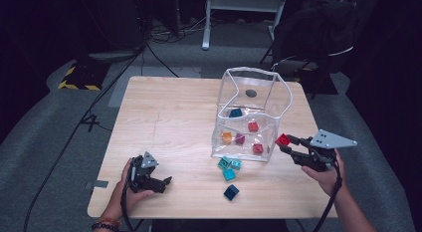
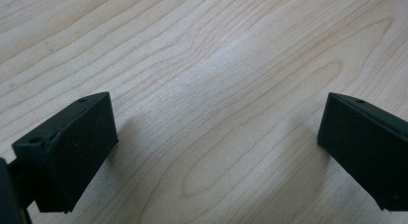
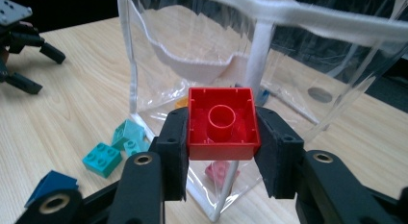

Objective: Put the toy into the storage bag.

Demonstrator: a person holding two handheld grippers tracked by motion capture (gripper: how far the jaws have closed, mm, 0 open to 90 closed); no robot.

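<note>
My right gripper [image 1: 284, 143] is shut on a red brick [image 1: 283, 139], held in the air just right of the clear plastic bag [image 1: 276, 90]. In the right gripper view the red brick [image 3: 222, 124] shows its hollow underside, clamped between the two black pads [image 3: 173, 147] in front of the bag's near corner [image 3: 257, 46]. My left gripper [image 1: 168, 182] rests low at the table's front left, open, with bare wood between its pads [image 2: 72, 147]. Inside the bag lie several bricks: a blue one [image 1: 235, 112], red ones [image 1: 253, 126], an orange one [image 1: 227, 137].
Three teal bricks [image 1: 228, 166] lie in a cluster on the wooden table [image 1: 164, 122] in front of the bag, and a dark blue brick [image 1: 231, 192] sits nearer the front edge. The teal bricks [image 3: 113, 149] lie left of the bag's corner.
</note>
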